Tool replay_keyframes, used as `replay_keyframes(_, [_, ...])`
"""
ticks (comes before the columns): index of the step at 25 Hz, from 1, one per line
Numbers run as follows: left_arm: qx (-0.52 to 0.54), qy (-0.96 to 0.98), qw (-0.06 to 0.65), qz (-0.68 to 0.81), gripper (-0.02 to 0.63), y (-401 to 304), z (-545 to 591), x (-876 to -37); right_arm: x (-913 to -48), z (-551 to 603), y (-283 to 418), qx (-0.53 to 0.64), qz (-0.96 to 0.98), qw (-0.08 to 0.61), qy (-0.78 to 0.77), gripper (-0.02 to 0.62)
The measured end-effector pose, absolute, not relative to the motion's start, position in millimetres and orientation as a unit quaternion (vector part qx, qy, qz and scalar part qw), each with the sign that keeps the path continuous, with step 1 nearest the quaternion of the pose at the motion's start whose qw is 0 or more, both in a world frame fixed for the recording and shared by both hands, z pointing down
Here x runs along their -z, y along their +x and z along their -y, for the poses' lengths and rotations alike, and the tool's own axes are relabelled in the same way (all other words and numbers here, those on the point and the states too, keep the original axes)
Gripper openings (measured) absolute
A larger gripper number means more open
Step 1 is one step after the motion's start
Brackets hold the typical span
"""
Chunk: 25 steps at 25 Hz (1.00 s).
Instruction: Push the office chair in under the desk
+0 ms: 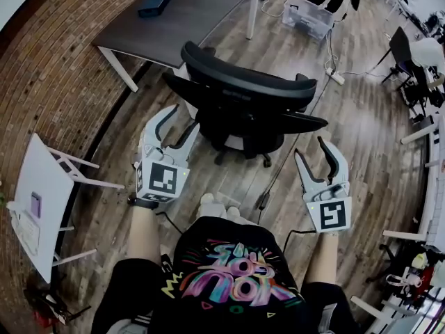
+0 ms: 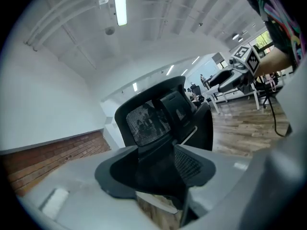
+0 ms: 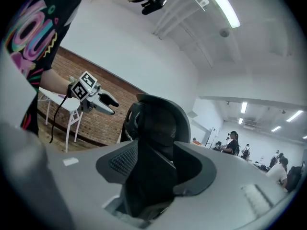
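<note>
A black office chair [image 1: 243, 96] stands with its backrest toward me in the head view, in front of the dark grey desk [image 1: 201, 9] with white legs. My left gripper [image 1: 179, 120] is open, close by the chair's left armrest. My right gripper [image 1: 313, 152] is open too, a little short of the right armrest. Neither has anything between its fingers. The left gripper view looks past its open gripper [image 2: 158, 176] at the chair [image 2: 163, 119] and the right gripper [image 2: 232, 78]. In the right gripper view, the chair [image 3: 158, 123] and the left gripper [image 3: 96, 99] lie beyond its open gripper [image 3: 153, 176].
A dark flat box [image 1: 154, 3] lies on the desk. A brick wall [image 1: 62, 68] runs along the left, with a white folding table [image 1: 42, 186] beside it. A clear bin [image 1: 306, 16], a power strip [image 1: 334, 76] and another chair [image 1: 403, 47] are on the wooden floor to the right.
</note>
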<state>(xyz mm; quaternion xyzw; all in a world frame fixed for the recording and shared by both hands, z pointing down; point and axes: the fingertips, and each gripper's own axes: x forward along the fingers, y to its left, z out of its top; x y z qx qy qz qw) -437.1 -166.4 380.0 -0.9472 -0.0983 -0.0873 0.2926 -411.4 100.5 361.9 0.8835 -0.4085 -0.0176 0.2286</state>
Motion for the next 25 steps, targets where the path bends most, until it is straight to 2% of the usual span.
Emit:
replay_keyframes(13, [0.145, -0.901, 0.385, 0.138, 0.301, -378, 195, -418, -395, -78, -355, -0.022, 0.408, 0.307, 0.860, 0.305])
replay_keyframes(25, [0.187, -0.845, 0.457, 0.205, 0.324, -326, 213, -445, -425, -83, -318, -0.077, 0.404, 0.359, 0.838, 0.307])
